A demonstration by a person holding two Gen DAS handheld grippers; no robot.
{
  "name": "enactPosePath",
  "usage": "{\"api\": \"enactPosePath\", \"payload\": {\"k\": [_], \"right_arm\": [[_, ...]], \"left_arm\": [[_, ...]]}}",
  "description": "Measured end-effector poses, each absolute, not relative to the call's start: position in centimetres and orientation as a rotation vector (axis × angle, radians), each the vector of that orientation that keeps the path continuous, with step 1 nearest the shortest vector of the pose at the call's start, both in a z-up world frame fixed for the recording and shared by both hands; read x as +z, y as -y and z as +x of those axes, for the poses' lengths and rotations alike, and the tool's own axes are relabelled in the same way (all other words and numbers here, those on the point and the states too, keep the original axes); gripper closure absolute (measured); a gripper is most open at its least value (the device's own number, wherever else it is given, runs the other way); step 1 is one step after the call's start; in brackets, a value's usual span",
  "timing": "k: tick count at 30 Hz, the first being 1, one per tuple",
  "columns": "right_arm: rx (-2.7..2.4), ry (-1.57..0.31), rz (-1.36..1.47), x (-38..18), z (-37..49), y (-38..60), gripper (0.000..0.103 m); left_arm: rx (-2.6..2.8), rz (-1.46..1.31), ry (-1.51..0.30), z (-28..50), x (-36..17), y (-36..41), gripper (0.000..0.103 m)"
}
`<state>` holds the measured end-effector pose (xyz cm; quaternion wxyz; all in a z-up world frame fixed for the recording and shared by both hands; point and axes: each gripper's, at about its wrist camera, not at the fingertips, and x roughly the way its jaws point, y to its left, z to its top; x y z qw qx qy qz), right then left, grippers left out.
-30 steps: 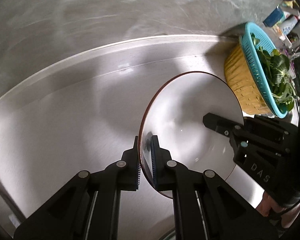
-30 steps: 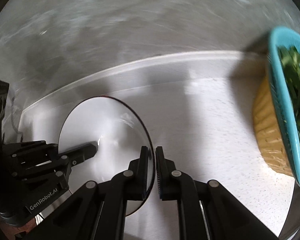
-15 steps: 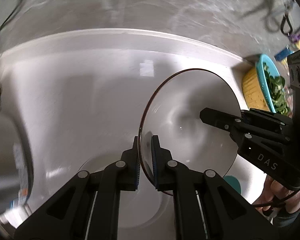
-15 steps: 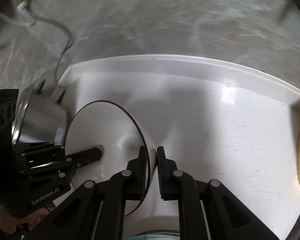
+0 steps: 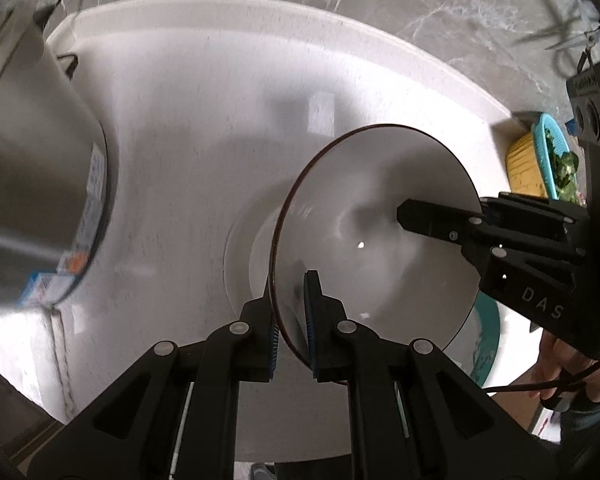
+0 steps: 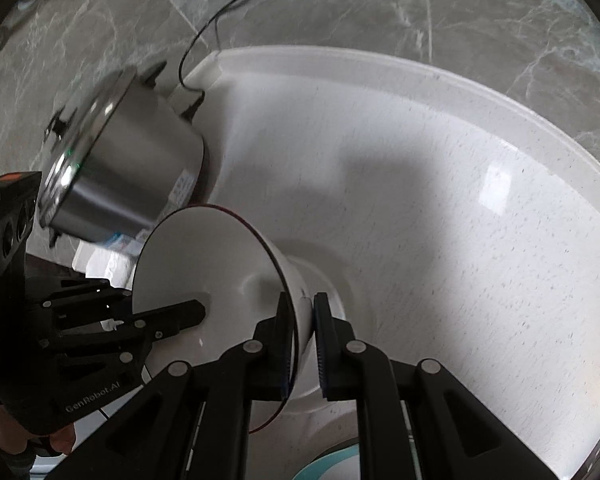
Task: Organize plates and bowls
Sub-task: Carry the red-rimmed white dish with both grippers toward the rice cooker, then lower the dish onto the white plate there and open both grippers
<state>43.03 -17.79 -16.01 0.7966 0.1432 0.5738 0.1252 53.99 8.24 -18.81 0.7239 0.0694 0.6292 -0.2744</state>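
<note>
Left wrist view: the left tool (image 5: 290, 316) is clamped narrow on the near rim of a white bowl (image 5: 376, 236), and the right tool (image 5: 404, 210) grips the opposite rim. The bowl hangs tilted above a white plate (image 5: 240, 248) on the tabletop (image 5: 172, 152), with a steel pot (image 5: 36, 184) to one side. To do this well, level the bowl, centre it over the plate, lower both tools evenly, and release together.
</note>
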Motion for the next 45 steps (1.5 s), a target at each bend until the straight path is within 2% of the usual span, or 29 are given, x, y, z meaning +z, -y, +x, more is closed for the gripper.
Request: {"api": "enactPosePath", "payload": {"k": [18,33,36,42,44,45], "right_arm": [[0.213,-1.321,0.212,-20.6,43.2,14.9,0.093],[0.213,-1.323,0.206,-21.1,43.9,15.1,0.094],[0.22,-1.324,0.213,-21.2,43.8,15.2,0.094],[0.237,-1.328,0.214,-21.6,43.6,15.1,0.093],[0.243,-1.331,0.22,-21.8,43.6,15.1,0.093],[0.246,-1.328,0.221,-21.8,43.5,15.1,0.094]], "left_arm": [[-0.581,0.206,-1.439,53.4,-25.2,-6.5,0.094],[-0.551,0.202,-1.382,55.1,-24.9,-4.7,0.092],[-0.552,0.181,-1.373,55.1,-24.8,-4.9,0.089],[-0.574,0.153,-1.349,54.8,-24.5,-4.7,0.073],[-0.591,0.137,-1.341,54.6,-24.4,-4.7,0.059],[-0.597,0.125,-1.335,54.5,-24.2,-4.7,0.055]]}}
